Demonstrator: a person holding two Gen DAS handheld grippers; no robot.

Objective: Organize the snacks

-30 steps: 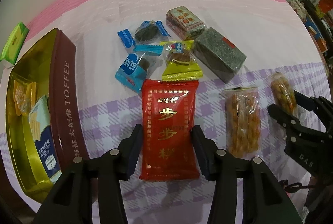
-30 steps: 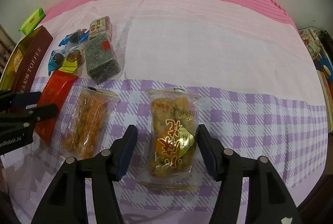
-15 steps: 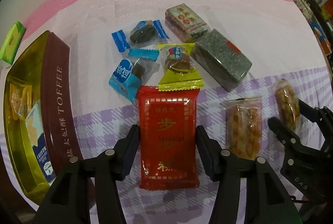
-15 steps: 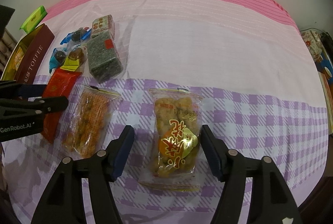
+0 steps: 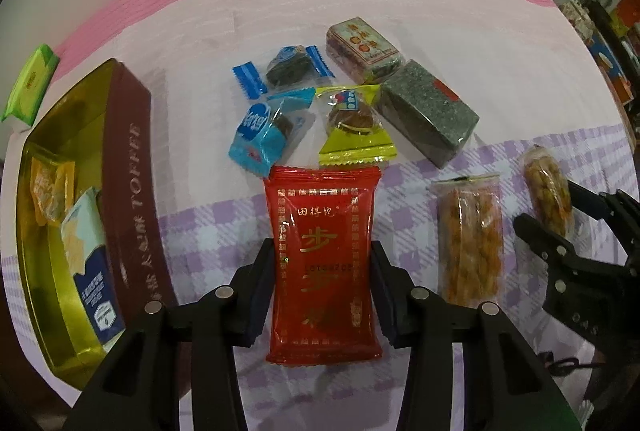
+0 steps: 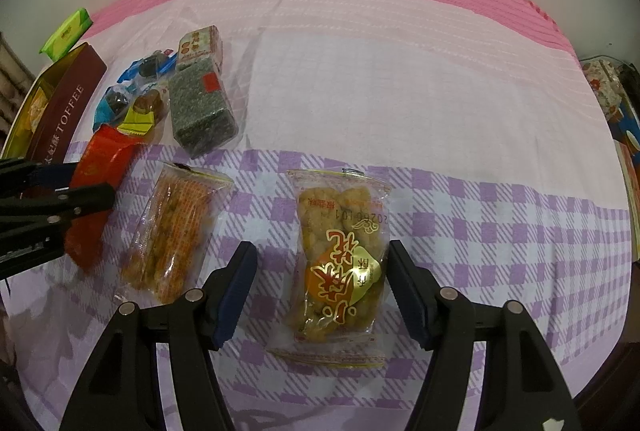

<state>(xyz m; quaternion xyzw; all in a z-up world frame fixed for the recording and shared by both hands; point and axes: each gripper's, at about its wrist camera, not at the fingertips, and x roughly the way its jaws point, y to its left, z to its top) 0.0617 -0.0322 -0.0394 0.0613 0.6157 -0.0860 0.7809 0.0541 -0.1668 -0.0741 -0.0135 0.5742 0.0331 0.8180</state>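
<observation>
red packet (image 5: 323, 263) — between left hand-held gripper (image 5: 323, 283) fingers

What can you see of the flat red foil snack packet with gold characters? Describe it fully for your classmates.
The flat red foil snack packet is a glossy rectangular pouch with crimped ends, a gold dotted border and gold characters down its middle. It looks sealed and lies flat on the purple checked tablecloth, long axis pointing away from the left gripper. The gripper's two black fingers flank its long sides, at or very near its edges. Its far end meets the yellow-green wrapped sweet.
</observation>
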